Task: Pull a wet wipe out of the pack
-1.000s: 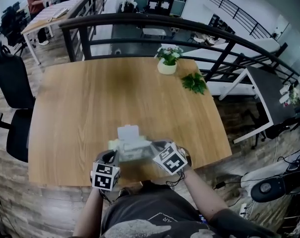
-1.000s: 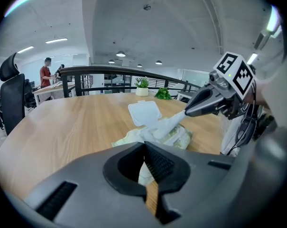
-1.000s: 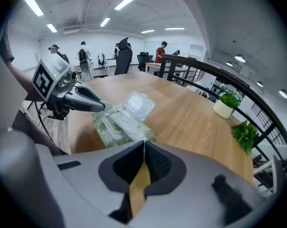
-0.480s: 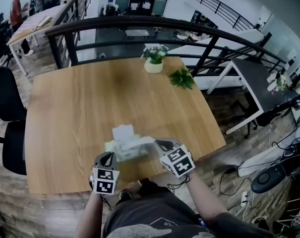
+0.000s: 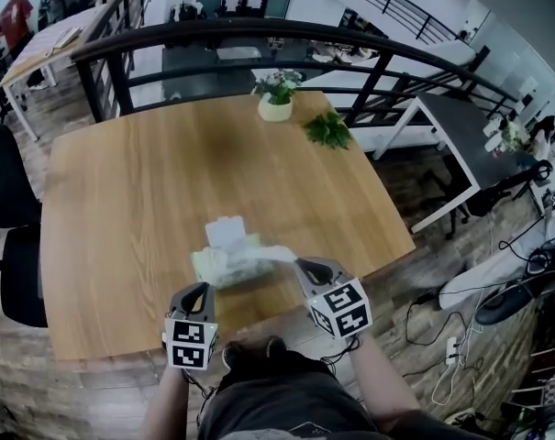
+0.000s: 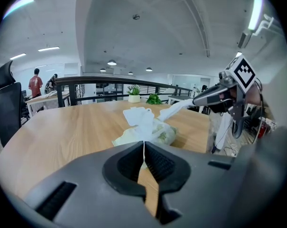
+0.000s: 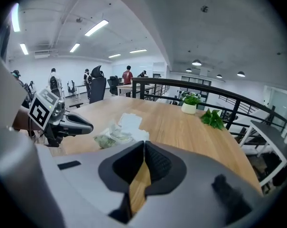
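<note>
The pale green wet wipe pack lies on the wooden table near its front edge, with its white lid flap standing open. A white wet wipe stretches from the pack's opening to my right gripper, which is shut on its end. The left gripper view shows that wipe taut between the pack and the right gripper. My left gripper is shut on the pack's near edge, a thin white strip showing between its jaws. The right gripper view shows the pack beside the left gripper.
A white pot of flowers and a green leafy sprig stand at the table's far edge. Behind them runs a black railing. A black office chair stands at the left, a dark table at the right.
My right gripper has pulled back towards me, up and to the right, drawing the wipe further out of the pack. The left gripper has shifted slightly while holding the pack.
</note>
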The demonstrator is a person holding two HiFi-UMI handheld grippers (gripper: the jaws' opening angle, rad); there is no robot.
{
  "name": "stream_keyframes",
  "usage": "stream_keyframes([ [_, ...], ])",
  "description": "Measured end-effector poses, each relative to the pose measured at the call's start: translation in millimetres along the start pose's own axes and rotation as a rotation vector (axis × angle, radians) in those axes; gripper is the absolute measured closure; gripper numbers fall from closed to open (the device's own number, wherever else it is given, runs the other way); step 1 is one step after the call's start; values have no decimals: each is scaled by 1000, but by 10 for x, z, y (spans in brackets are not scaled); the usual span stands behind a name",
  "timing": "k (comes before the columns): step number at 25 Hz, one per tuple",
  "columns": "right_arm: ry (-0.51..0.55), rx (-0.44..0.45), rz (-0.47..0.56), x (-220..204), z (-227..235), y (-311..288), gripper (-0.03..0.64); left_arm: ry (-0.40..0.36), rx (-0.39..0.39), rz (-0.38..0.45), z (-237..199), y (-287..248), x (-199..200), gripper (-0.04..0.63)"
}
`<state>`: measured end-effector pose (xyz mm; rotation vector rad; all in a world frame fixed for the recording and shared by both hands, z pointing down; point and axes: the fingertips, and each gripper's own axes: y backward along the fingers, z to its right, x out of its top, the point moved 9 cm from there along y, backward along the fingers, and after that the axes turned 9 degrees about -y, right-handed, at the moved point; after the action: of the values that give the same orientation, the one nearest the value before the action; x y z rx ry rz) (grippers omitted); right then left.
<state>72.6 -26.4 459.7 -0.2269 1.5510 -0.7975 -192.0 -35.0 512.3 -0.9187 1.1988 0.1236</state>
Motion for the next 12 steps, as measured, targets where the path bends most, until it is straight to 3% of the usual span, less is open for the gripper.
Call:
stream_keyframes([
  [12, -37, 81, 57, -305, -39, 385, 589, 3, 37, 13, 619, 382, -17, 580],
])
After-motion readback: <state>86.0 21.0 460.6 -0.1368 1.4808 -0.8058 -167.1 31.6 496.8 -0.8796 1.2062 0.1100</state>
